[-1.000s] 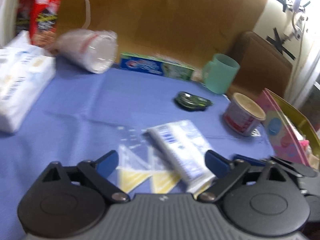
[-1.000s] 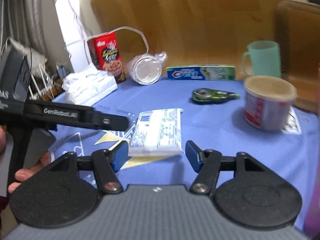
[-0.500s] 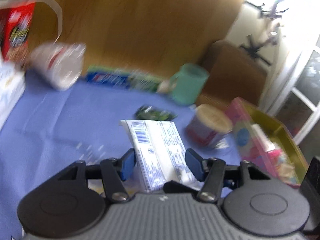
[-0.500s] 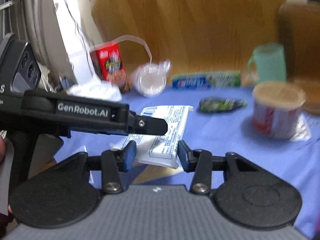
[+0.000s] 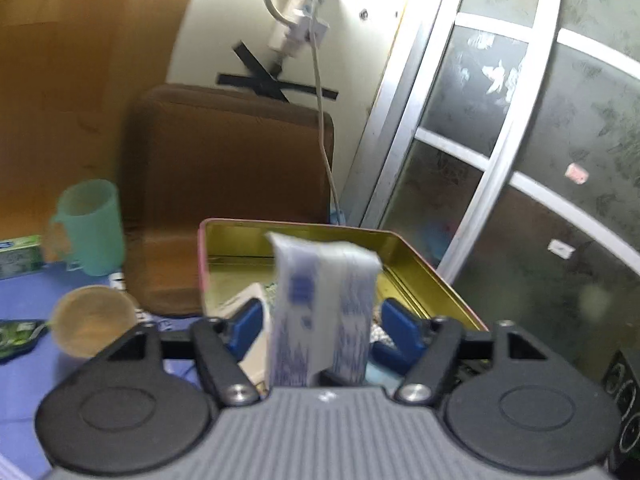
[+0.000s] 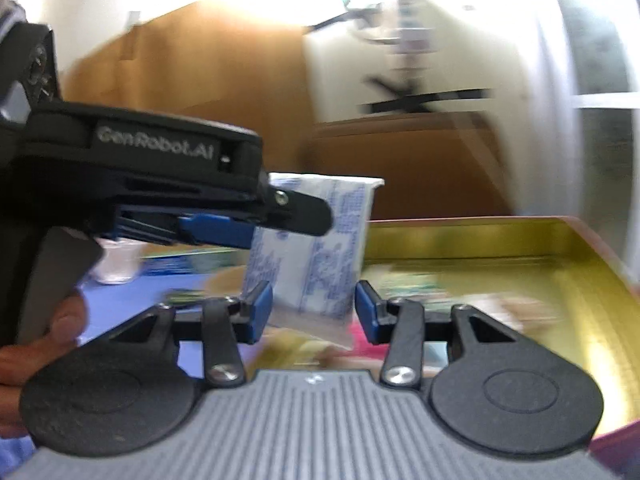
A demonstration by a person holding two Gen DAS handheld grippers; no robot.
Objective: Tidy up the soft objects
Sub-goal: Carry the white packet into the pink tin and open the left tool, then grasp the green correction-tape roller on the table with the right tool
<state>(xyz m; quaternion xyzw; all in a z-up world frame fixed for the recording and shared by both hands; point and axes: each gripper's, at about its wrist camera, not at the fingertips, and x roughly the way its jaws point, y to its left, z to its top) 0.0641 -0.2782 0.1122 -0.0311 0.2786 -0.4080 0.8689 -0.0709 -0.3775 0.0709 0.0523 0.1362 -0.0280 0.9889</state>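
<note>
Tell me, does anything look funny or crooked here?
Yes: the tissue pack isn't lying flat. It stands on end in the air above the open gold tin, with the left gripper and right gripper both around it. The left jaws are opening, with gaps beside the pack; the right one looks clamped on it.

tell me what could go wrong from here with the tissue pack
The left gripper has its jaws opening around the pack, so only the right gripper may hold it. The soft pack could sag or slip out short of the tin. The tin already holds things, so the pack might land askew on them or catch the rim.
</note>
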